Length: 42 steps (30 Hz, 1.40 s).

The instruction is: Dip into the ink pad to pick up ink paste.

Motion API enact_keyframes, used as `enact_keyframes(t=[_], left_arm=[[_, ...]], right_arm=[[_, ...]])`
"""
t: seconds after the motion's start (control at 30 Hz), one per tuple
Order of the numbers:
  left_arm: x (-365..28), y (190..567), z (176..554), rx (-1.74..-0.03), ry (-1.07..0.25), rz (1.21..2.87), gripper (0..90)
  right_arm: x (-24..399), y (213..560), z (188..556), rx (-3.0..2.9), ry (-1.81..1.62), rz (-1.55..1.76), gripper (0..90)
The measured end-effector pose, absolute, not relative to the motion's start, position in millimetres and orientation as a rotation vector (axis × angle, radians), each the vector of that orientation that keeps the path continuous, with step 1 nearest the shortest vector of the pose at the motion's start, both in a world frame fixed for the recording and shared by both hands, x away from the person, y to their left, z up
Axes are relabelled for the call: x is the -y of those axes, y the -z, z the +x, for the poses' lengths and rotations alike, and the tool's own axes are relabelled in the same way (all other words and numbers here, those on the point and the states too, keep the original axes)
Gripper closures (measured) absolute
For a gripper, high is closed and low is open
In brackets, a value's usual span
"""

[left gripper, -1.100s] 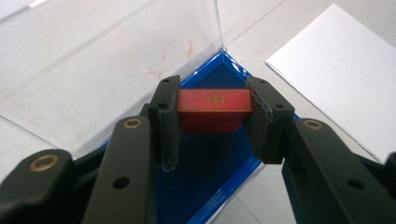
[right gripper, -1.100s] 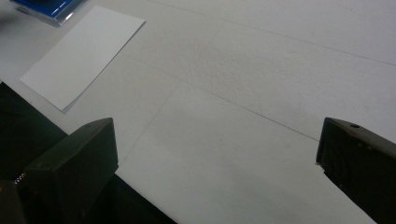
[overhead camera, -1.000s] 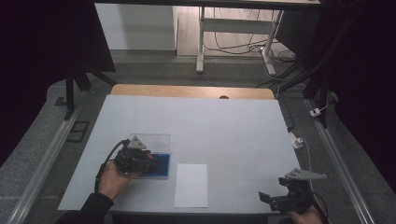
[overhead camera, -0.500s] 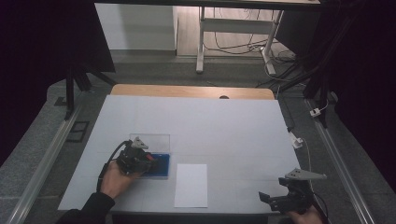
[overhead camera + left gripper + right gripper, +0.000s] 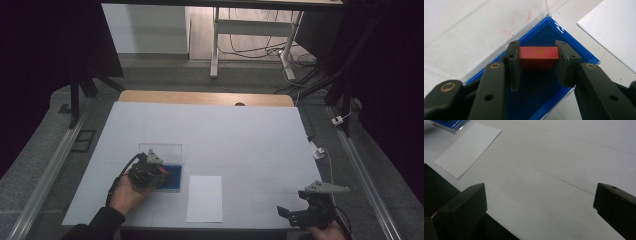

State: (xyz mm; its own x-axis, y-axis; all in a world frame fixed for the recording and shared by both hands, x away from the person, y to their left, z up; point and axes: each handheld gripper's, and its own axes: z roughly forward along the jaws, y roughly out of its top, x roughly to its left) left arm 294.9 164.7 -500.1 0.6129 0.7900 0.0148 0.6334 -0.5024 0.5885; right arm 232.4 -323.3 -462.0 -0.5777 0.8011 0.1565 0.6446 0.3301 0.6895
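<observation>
Left claw: my left gripper (image 5: 537, 65) has its two black jaws pressed on the short ends of a small red rectangular block with a gold mark on its top face (image 5: 538, 57); the pads touch it on both sides, so the block is clamped.

Red block: it sits inside the shallow blue tray with a dark blue felt lining (image 5: 541, 92), toward the tray's far corner as the left gripper view shows it; I cannot tell whether it rests on the lining or is lifted just off it.

Blue tray: it is my landmark, lying on the white table cover (image 5: 240, 135) in the near left part of the high view, with my left gripper (image 5: 148, 172) directly over it.

Clear lid: a transparent plastic lid (image 5: 161, 151) stands open on the tray's far side, touching the tray's rim.

White sheet: a plain white rectangular sheet of paper (image 5: 205, 198) lies flat just to the right of the tray, apart from it, its long side running toward me.

Right claw: my right gripper (image 5: 305, 214) is well to the right of the tray, at the near edge of the table; its jaws stand wide apart with only bare table cover between them.

Right gripper view: the tray's corner (image 5: 447, 124) and the sheet (image 5: 466, 148) show far off at the upper left.
</observation>
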Motion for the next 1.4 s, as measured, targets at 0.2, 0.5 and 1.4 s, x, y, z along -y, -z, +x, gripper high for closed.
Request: enact_keyframes(t=[0.2, 0.5, 1.4], left_arm=[[-178, 503, 301, -1.163, -0.256, 2.215, 58.6], [-168, 500, 296, -1.138, -0.346, 2.28, 58.6], [-188, 493, 292, -1.122, -0.325, 2.199, 58.1]], right_arm=[[323, 462, 232, -2.382, -1.082, 1.32, 0.0], [323, 462, 233, -2.387, -1.081, 1.313, 0.0], [322, 462, 235, -2.394, -1.095, 1.304, 0.0]])
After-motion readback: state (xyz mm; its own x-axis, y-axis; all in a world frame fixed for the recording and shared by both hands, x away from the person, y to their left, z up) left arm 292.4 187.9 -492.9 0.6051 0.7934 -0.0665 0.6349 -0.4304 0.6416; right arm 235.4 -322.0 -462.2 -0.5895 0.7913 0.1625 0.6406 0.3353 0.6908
